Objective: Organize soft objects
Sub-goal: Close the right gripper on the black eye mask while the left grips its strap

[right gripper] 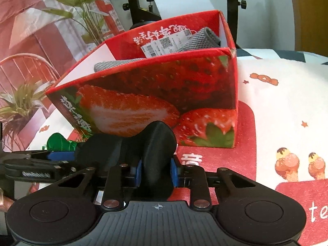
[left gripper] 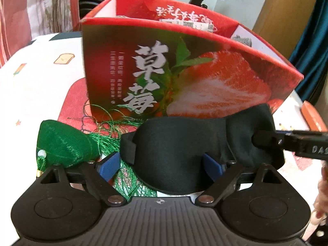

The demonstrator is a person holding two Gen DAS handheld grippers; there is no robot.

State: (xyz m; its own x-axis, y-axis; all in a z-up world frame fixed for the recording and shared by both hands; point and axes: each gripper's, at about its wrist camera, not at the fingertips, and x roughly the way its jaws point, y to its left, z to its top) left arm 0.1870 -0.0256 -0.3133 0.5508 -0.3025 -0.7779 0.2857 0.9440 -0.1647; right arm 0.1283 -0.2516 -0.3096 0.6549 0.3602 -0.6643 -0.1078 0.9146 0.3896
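Patterned tablecloth (right gripper: 276,94) | strawberry box (right gripper: 155,94) | potted plant (right gripper: 18,106) behind

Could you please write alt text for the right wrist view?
The right gripper pinches one end of a black eye mask between its blue fingers, just in front of a red strawberry box. Grey cloth with a paper tag lies in the box, and the left gripper reaches the mask's other end beside a green pouch.

— How many soft things outside?
— Two — one black eye mask (left gripper: 176,153), one green pouch (left gripper: 63,145).
— And boxes?
— One strawberry box (left gripper: 184,78), one grey cloth (right gripper: 196,43) inside.
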